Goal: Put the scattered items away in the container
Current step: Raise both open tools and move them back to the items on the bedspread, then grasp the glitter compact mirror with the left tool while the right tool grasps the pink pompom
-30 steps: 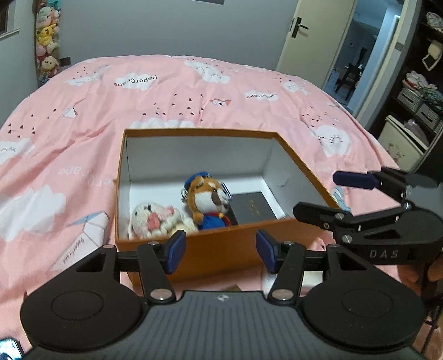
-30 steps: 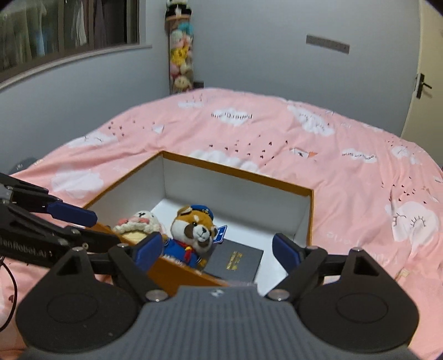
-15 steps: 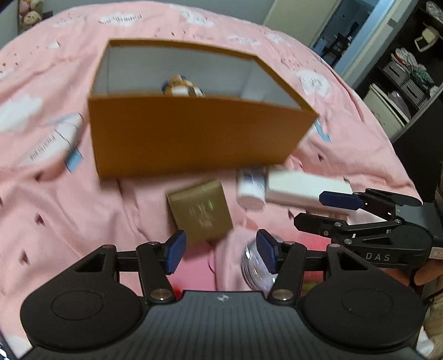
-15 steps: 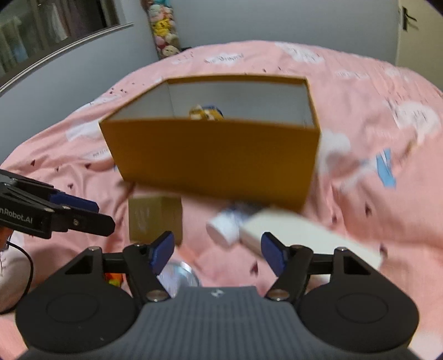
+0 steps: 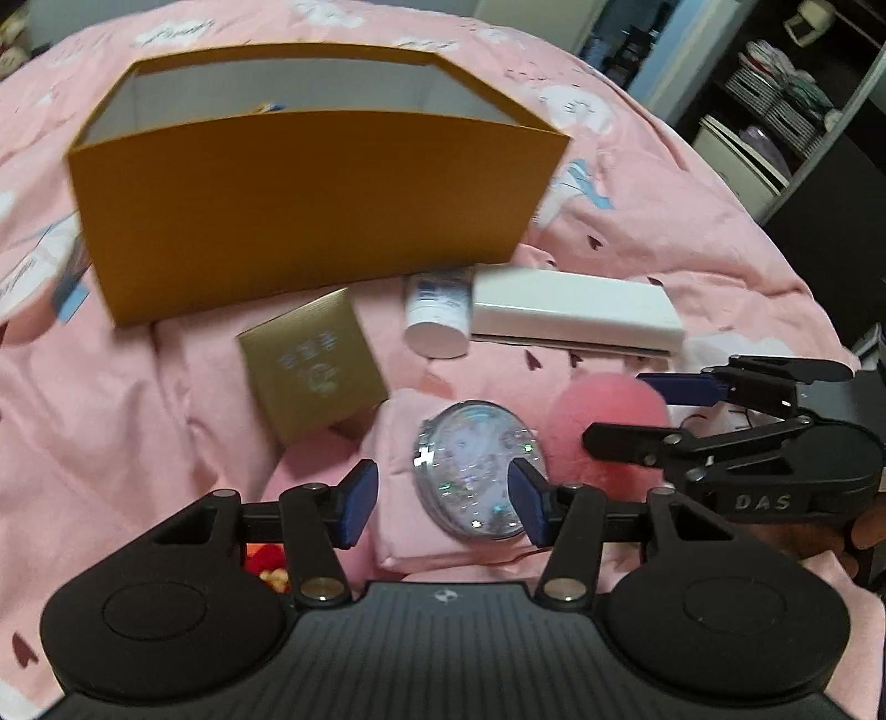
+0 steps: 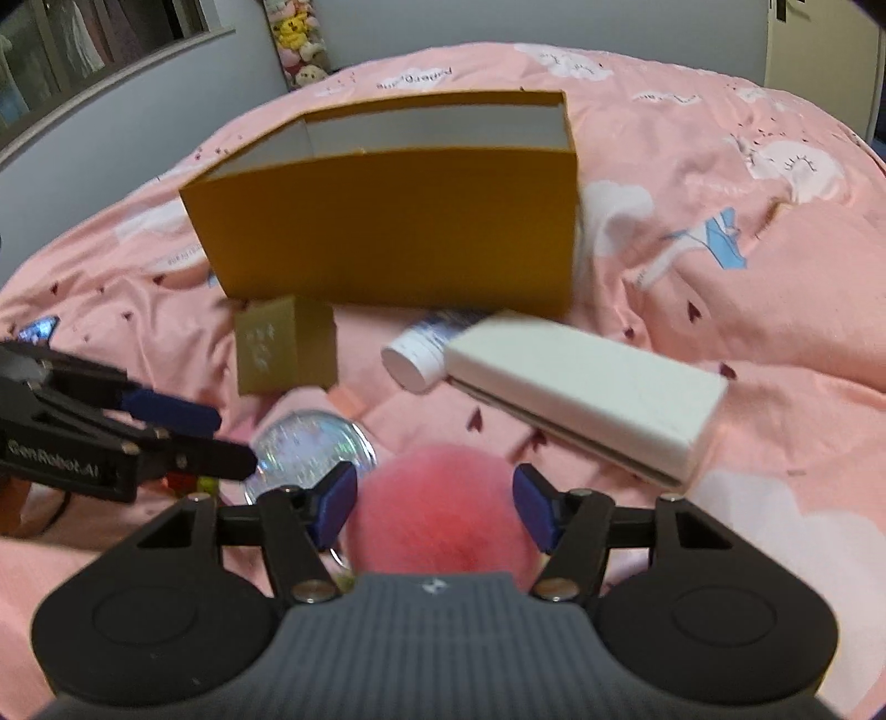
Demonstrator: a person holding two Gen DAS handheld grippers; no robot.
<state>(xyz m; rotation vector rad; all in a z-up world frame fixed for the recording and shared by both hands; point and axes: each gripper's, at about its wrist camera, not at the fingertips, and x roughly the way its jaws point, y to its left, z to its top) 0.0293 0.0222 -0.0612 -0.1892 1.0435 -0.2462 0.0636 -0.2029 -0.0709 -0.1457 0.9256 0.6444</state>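
Observation:
The orange box (image 5: pixel 310 205) stands on the pink bed, also in the right wrist view (image 6: pixel 387 238). In front of it lie a gold box (image 5: pixel 313 363), a white bottle (image 5: pixel 434 313), a long white case (image 5: pixel 576 315), a round glittery compact (image 5: pixel 476 468) and a pink fluffy ball (image 5: pixel 603 421). My left gripper (image 5: pixel 443 501) is open, its fingers either side of the compact. My right gripper (image 6: pixel 434 507) is open, its fingers either side of the pink ball (image 6: pixel 443 515).
Pink patterned bedding (image 5: pixel 138 454) covers everything. A small red and yellow item (image 5: pixel 266 565) peeks out under my left gripper. Shelves with baskets (image 5: pixel 775 111) stand at the right, a window and plush toys (image 6: pixel 296 39) at the far left.
Both grippers have dropped from above the box to the items in front of it. The left now brackets the compact, the right brackets the pink ball.

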